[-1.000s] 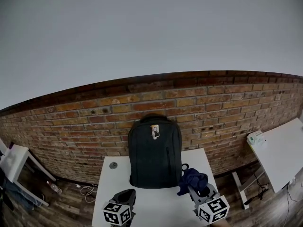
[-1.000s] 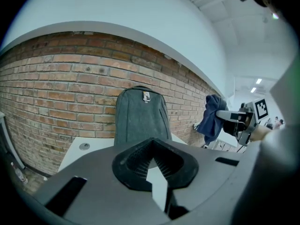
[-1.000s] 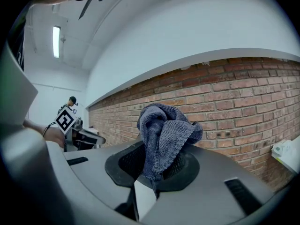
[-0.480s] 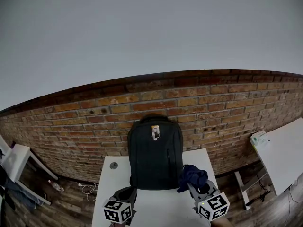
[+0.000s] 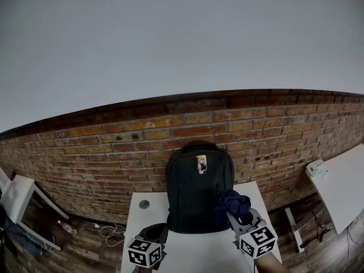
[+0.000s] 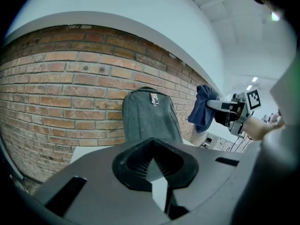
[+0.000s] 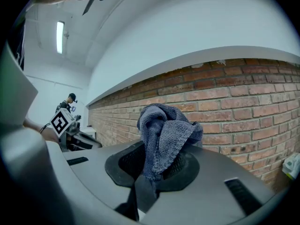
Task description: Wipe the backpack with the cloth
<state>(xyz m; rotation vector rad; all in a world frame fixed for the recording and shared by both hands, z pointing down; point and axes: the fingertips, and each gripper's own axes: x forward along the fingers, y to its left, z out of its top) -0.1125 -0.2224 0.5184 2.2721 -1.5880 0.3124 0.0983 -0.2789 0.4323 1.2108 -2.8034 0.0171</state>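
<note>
**Brick wall station: current layout**

The brick wall fills the background behind your station. In front of it stands the white worktop. A second white table stands well apart at your right.

The dark grey backpack stands upright at the rear of the worktop. Its back is toward the brick wall and its front faces you. A small light tag sits near the top of its front panel.

Your right gripper is raised at the backpack's right side. Its fingers are clamped on the blue cloth, which bunches above the fingertips. In the head view the cloth overlaps the backpack's lower right edge. In the left gripper view a strip of brick shows between cloth and backpack, so read them as near, not pressed together.

Your left gripper is low over the worktop, in front of the backpack's left corner. Its fingers are clenched tip to tip with nothing between them.

A small round grey cap is set in the worktop left of the backpack.
</note>
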